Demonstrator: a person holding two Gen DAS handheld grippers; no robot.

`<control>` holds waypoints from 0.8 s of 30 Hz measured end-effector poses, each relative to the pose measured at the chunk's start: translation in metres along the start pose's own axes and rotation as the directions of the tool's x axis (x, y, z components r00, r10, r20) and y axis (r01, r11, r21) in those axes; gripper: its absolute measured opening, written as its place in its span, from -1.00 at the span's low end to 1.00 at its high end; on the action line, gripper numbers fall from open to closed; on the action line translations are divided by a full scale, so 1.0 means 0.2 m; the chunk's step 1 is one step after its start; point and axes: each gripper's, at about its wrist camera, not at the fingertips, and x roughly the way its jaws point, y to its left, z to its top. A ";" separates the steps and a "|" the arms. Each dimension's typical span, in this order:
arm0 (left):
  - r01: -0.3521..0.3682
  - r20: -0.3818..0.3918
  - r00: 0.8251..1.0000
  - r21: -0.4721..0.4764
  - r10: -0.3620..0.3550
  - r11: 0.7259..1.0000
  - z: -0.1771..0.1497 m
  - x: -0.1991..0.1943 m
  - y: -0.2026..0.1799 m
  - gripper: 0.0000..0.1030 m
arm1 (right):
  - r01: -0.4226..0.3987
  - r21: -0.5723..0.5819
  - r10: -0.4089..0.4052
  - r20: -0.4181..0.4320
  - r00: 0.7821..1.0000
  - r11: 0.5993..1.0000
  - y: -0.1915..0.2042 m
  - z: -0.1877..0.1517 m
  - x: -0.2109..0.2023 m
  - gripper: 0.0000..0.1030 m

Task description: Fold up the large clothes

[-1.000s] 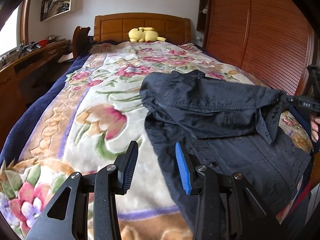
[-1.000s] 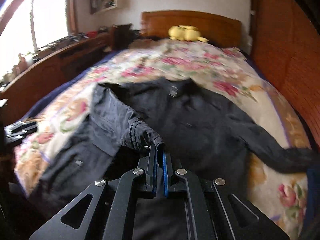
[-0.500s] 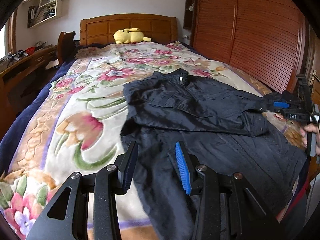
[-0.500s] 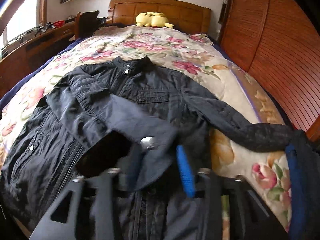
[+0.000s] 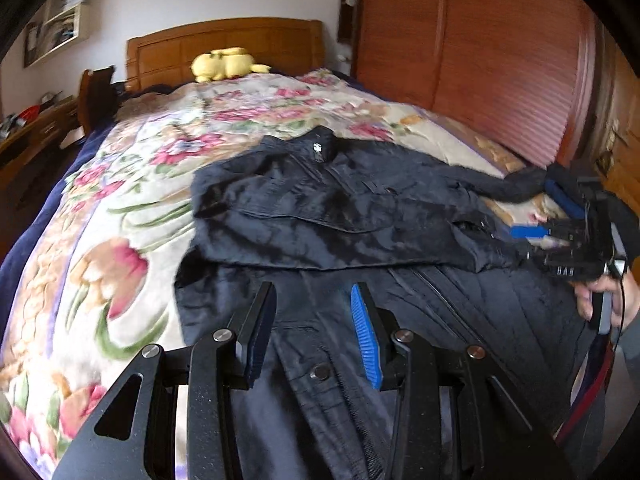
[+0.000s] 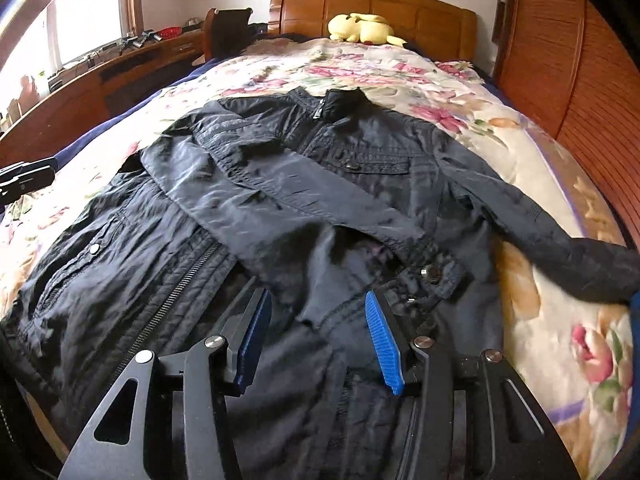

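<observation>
A dark navy jacket [image 6: 360,168] lies front up on the floral blanket [image 6: 520,152], collar toward the headboard. One sleeve [image 6: 280,200] is folded across the chest. Its cuff [image 6: 432,276] rests on the jacket just ahead of my right gripper [image 6: 316,332], which is open and low over the cloth with its pads pressing nothing. The other sleeve [image 6: 560,240] stretches out to the right. My left gripper [image 5: 314,328] is open above the jacket's [image 5: 340,208] lower front, with nothing between its pads. In the left wrist view the right gripper [image 5: 560,236] sits at the right edge, held by a hand [image 5: 600,296].
A yellow plush toy [image 6: 360,28] lies by the wooden headboard [image 6: 376,4]. A slatted wooden wardrobe [image 5: 500,60] runs along the bed's right side. A long wooden desk [image 6: 100,76] with clutter and a chair [image 6: 224,32] stand on the left. Bare blanket [image 5: 100,220] lies left of the jacket.
My right gripper opened and let go of the sleeve cuff, which now lies across the jacket, and it sank lower. My left gripper moved right, from over the blanket to over the jacket.
</observation>
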 end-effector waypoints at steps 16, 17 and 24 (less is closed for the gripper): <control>0.076 -0.043 0.996 0.054 -0.074 0.996 0.16 0.42 -0.24 -0.22 | 0.244 0.108 -0.244 -0.016 0.970 0.964 -0.79 0.02 -0.01 0.53; 0.073 -0.047 0.996 0.052 -0.071 0.996 0.15 0.44 -0.24 -0.22 | 0.262 0.106 -0.261 -0.025 0.965 0.959 -0.83 0.02 0.01 0.53; 0.077 -0.083 0.994 0.037 -0.074 0.996 0.06 0.55 -0.24 -0.22 | 0.331 0.147 -0.321 -0.093 0.943 0.932 -1.05 0.09 0.20 0.54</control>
